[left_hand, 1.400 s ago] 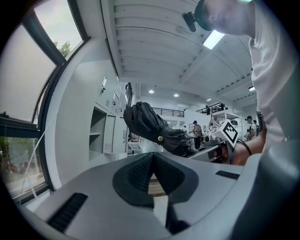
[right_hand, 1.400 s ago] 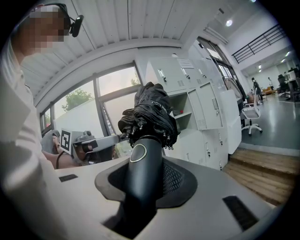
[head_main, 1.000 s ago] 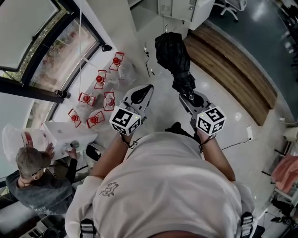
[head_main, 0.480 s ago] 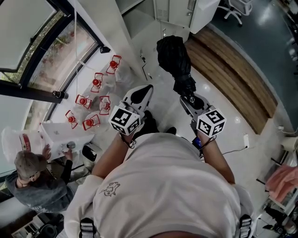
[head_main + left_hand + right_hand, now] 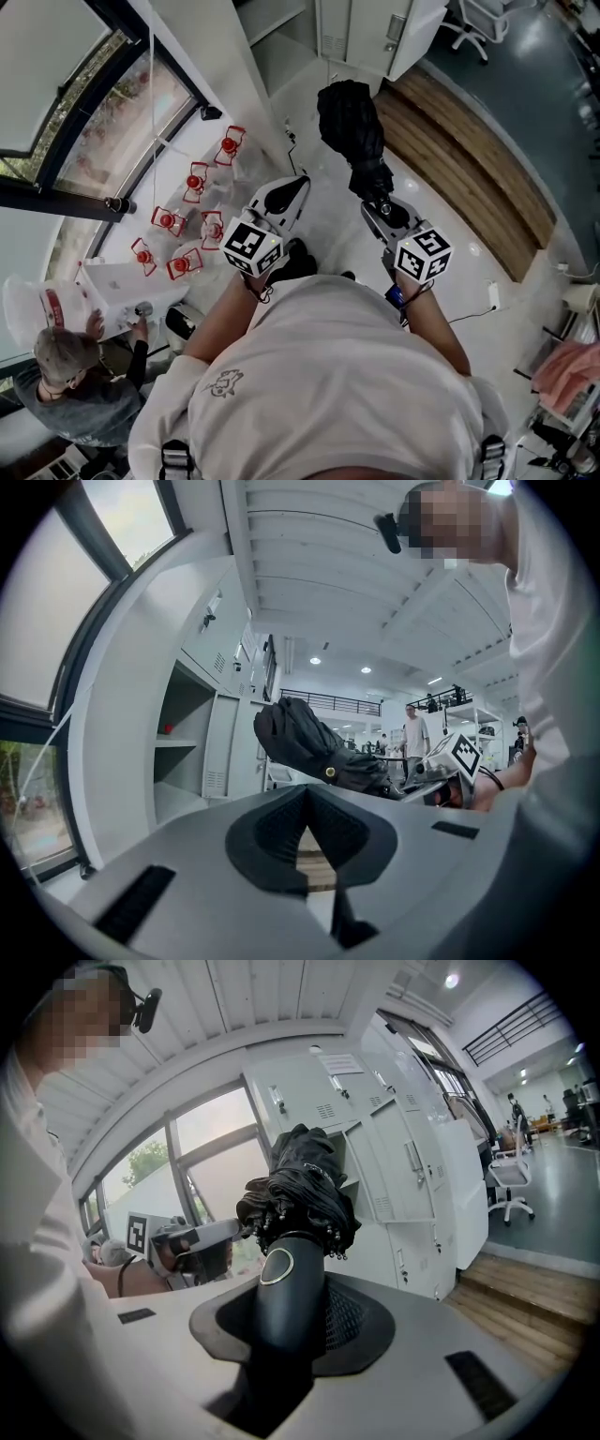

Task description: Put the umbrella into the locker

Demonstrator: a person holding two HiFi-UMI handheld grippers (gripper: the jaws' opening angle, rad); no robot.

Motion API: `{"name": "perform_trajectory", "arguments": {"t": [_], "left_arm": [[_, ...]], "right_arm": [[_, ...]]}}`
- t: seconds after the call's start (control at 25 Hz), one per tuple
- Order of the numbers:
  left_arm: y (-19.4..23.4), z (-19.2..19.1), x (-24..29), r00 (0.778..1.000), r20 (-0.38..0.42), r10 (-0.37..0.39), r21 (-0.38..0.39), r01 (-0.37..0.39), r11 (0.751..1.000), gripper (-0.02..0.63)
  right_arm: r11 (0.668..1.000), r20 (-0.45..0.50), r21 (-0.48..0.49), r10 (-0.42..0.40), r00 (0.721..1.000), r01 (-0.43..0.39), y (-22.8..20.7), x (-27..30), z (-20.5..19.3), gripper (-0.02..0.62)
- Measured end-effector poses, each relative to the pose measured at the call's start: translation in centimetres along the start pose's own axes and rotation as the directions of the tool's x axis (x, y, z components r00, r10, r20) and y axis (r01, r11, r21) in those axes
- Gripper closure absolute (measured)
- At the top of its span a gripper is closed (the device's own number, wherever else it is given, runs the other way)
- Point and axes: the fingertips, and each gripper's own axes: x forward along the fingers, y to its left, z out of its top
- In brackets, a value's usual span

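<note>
Our right gripper (image 5: pixel 382 210) clenched the folded umbrella (image 5: pixel 351 120) by its handle, canopy toward the lockers (image 5: pixel 349 33) at twelve o'clock. Our left gripper (image 5: pixel 284 195) was closed, empty. Open floor (image 5: pixel 323 187) lay ahead, with the wooden step (image 5: pixel 459 150) edging it at two o'clock.

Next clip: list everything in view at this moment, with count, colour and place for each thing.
umbrella: one, black, folded, handle clamped in the right gripper, held out ahead
lockers: one bank, white, at the head view's top, at least one open
wooden step: one, brown, right of the lockers
lantern-like items: six, red, on the white surface by the window
second person: one, grey top, lower left, beside a white box
office chair: one, white, far right beyond the lockers
left gripper: one, white, jaws together, empty
right gripper: one, white, shut on the umbrella's handle
</note>
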Motion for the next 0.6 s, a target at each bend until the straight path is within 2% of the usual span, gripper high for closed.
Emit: {"name": "perform_trajectory", "arguments": {"t": [0.2,0.44,0.6], "left_arm": [[7.9,2.3,1.0,1.0,0.011,-0.016,-0.02,0.016,1.0,0.595],[14.4,3.6,0.9,0.999,0.023,-0.047,-0.005,0.047,0.999,0.595],[17.0,4.4,0.6,0.998,0.032,-0.06,0.01,0.06,0.998,0.595]], "right_arm": [[1.0,-0.025,-0.006,-0.016,1.0,0.016,-0.4,7.1,4.5,0.457],[0.999,-0.011,0.0,-0.04,0.999,0.04,-0.2,12.9,6.9,0.457],[0.999,-0.009,0.009,-0.047,0.999,0.047,-0.1,15.6,7.9,0.457]]}}
